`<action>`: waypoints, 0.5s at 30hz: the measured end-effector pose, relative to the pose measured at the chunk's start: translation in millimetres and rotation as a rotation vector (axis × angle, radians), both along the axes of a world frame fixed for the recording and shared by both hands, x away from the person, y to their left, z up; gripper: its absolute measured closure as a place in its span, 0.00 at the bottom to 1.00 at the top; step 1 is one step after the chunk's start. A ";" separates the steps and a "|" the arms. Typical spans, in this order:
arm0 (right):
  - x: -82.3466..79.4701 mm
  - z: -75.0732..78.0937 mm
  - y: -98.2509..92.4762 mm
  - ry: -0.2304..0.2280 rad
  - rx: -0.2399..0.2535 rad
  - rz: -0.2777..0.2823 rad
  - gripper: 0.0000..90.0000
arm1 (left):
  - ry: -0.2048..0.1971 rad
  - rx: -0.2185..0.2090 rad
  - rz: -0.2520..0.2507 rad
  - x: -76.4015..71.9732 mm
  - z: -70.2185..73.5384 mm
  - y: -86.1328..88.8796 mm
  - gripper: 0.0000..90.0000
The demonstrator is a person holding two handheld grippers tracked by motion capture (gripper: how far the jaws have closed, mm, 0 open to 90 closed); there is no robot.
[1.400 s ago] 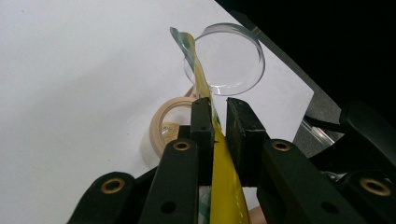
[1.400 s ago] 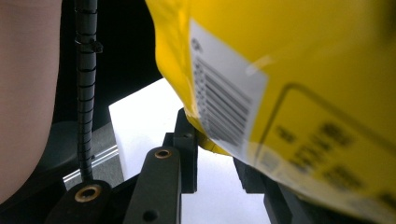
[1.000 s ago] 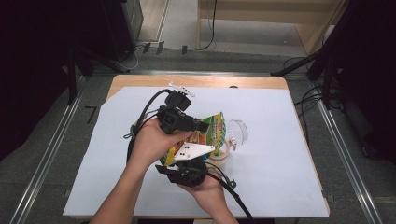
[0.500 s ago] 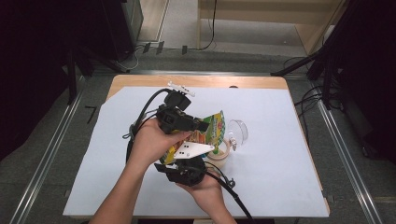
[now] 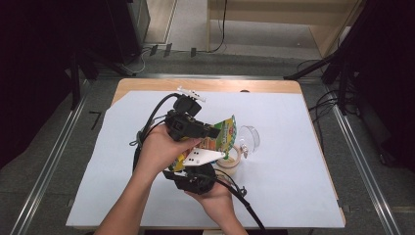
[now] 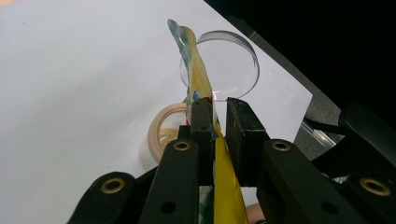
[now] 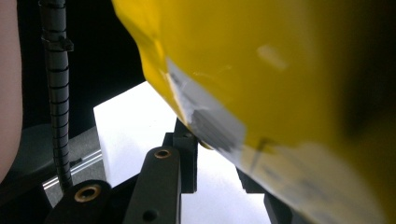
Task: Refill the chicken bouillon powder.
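Observation:
A yellow and green snack bag [image 5: 224, 133] is held up over the table between the two grippers. My left gripper [image 5: 208, 132] comes in from the left, and in the left gripper view [image 6: 215, 109] its jaws are shut on the bag's thin edge [image 6: 196, 70]. My right gripper [image 5: 198, 169] sits below, under its grey plate. In the right gripper view [image 7: 217, 154] the bag's yellow side [image 7: 261, 60] looms close, with its lower edge pinched between the jaws and the right jaw mostly hidden.
A roll of beige tape [image 5: 229, 164] [image 6: 156, 133] lies on the white paper sheet [image 5: 293, 171] just under the bag. A clear round dish [image 5: 248, 138] [image 6: 233, 70] stands beside it. The wooden table edge [image 5: 220, 85] runs along the back.

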State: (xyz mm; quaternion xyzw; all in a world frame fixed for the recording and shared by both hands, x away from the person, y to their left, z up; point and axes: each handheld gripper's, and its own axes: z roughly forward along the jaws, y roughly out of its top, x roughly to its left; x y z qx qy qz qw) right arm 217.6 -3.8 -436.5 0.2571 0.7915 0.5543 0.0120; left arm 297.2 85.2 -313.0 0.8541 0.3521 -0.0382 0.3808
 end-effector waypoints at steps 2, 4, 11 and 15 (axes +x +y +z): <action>0.5 -0.4 0.1 -0.002 0.001 -0.002 0.82 | -0.001 0.001 0.001 0.0 0.0 -0.1 0.91; 0.7 -0.9 0.2 -0.003 0.001 -0.003 0.82 | 0.000 -0.001 0.000 0.2 -0.3 -0.1 0.91; 3.0 -3.4 1.7 -0.004 0.013 -0.022 0.81 | -0.005 0.005 0.005 0.3 -0.5 -0.2 0.91; 3.4 -3.2 1.5 0.022 0.030 -0.032 0.79 | -0.006 0.001 0.005 1.9 -0.9 0.0 0.91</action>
